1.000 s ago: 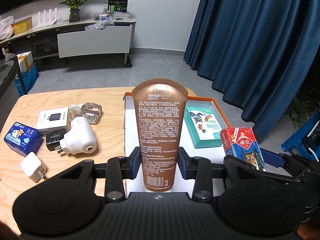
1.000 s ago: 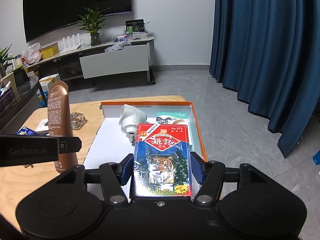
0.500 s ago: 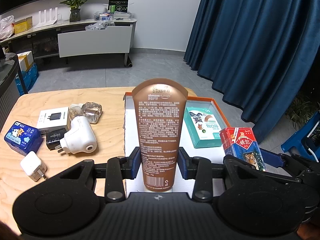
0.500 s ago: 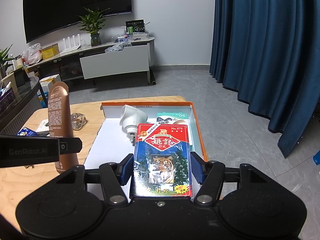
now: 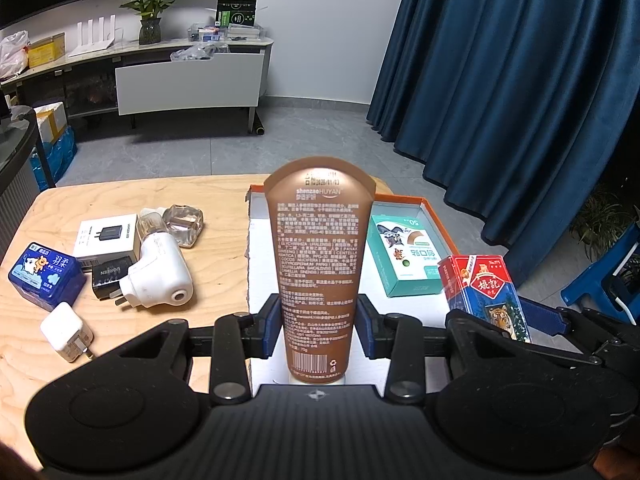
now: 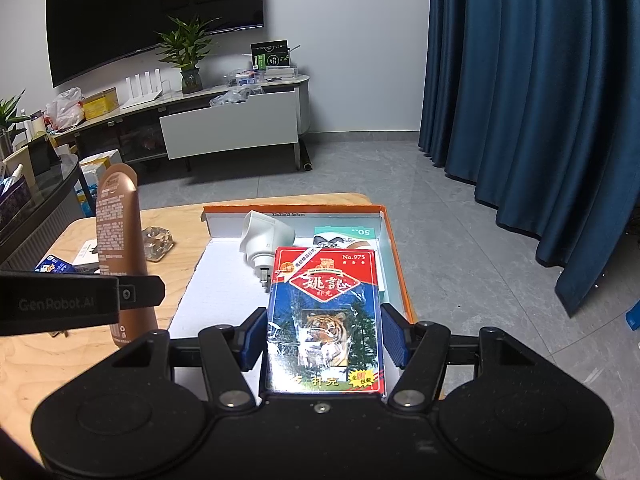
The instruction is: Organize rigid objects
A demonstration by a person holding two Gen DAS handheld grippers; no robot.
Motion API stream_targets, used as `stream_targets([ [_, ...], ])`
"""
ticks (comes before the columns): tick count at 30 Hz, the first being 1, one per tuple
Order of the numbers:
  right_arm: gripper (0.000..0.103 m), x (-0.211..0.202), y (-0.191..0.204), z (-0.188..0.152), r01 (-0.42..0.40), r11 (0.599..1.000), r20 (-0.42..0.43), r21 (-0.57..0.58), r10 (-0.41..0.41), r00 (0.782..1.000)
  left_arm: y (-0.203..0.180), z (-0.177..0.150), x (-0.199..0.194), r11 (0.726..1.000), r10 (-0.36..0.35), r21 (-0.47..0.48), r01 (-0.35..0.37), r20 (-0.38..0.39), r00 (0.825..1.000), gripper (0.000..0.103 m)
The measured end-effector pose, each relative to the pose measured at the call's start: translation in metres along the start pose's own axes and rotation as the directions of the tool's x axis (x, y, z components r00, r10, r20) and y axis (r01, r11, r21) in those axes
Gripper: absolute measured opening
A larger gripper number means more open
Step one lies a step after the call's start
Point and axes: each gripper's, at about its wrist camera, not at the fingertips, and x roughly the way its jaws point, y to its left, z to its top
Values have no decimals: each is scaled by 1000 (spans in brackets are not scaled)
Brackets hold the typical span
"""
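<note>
A home living room: wall-mounted television (image 6: pixel 152 20) above a long low media console (image 6: pixel 192 120), potted plant (image 6: pixel 188 52) and white router (image 6: pixel 144 84) on top, dark blue floor-length curtains (image 6: pixel 520 100), grey tiled floor (image 6: pixel 360 176), wooden table (image 5: pixel 120 208).

The table (image 5: pixel 120 192) is pale wood with a visible grain, smooth; the tube (image 5: pixel 320 264) is glossy brown plastic; the card box (image 6: pixel 326 316) wears shiny, crinkled film; the tray (image 6: pixel 394 264) looks like cardboard, orange outside, matt white within; the curtain (image 5: pixel 500 80) is blue cloth.
</note>
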Motion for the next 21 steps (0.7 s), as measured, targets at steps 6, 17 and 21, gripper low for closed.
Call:
stream_targets([
  [6,72,0,0,0,1,1000,1,-3,-1,1000,0,0,0,1000,-2,-2,2,0,1000,39],
  [17,72,-1,1,0,1,1000,1,-3,-1,1000,1,0,-1,1000,-3,-2,3,4,1000,39],
  [21,72,-1,1,0,1,1000,1,-2,-1,1000,1,0,-1,1000,-4,-2,4,4,1000,39],
])
